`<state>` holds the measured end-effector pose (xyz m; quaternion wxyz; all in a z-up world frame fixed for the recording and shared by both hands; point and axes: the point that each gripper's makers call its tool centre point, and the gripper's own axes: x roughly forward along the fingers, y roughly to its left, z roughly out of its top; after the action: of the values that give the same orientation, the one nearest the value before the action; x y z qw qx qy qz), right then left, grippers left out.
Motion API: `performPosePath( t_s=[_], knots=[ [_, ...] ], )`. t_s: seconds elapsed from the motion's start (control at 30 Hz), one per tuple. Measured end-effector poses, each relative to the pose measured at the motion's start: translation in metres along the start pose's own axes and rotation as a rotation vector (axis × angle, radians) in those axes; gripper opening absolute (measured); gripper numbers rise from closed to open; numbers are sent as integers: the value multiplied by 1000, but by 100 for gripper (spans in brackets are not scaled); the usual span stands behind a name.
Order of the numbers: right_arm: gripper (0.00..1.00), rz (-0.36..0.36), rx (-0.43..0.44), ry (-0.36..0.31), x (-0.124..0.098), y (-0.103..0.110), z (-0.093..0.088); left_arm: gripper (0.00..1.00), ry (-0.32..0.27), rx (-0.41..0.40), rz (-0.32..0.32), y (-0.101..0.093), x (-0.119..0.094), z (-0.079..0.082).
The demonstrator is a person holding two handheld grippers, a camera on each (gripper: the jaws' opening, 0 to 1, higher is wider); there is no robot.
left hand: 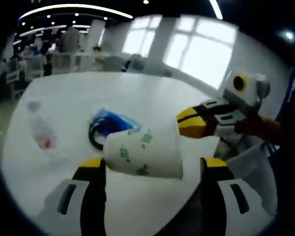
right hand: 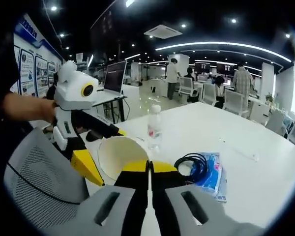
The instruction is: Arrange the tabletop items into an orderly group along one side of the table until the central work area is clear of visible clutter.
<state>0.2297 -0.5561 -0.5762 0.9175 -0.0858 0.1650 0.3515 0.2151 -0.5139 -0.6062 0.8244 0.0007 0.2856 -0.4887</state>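
Cup (left hand: 145,152): one white paper cup with green marks lies on its side between the left gripper's (left hand: 152,167) yellow-tipped jaws. The jaws are spread wide and sit at each end of the cup, so they look to be holding it, though it is hard to be sure how tight the hold is. In the right gripper view the open mouth of the cup (right hand: 122,156) faces the camera, just past the right gripper (right hand: 149,169). That gripper's jaws are pressed together with nothing between them.

The cup is probably held this way so it can be carried to one side of the tabletop (left hand: 137,93) and set down with the other things.

A little farther off sits one coil of black cable (right hand: 191,166), resting on one blue packet (right hand: 212,174). They touch, so they already make a small pile. One clear water bottle (right hand: 155,125) with a red label stands upright beyond the cup, apart from the pile.

So there are four things to tidy: one cup, one cable, one packet, one bottle. A grey mesh chair (right hand: 37,172) stands at the near left edge of the tabletop. People and desks are far away across the room.
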Motion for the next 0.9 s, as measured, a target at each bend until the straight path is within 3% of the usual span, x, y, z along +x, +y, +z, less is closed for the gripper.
performPosePath(
  t_s=[0.33, 0.47, 0.67, 0.83, 0.9],
  knots=[
    [0, 19, 16, 4, 7, -7, 9, 93, -65, 149, 146, 20, -28, 4],
    [0, 32, 37, 1, 10, -10, 14, 100, -95, 151, 171, 18, -41, 1],
    [0, 57, 98, 15, 16, -12, 21, 100, -96, 123, 222, 18, -58, -14],
    [0, 51, 74, 25, 18, -18, 30, 100, -138, 85, 258, 16, -68, -19],
    [0, 45, 55, 34, 19, -23, 34, 100, -119, 102, 276, 17, -69, -24]
  ],
)
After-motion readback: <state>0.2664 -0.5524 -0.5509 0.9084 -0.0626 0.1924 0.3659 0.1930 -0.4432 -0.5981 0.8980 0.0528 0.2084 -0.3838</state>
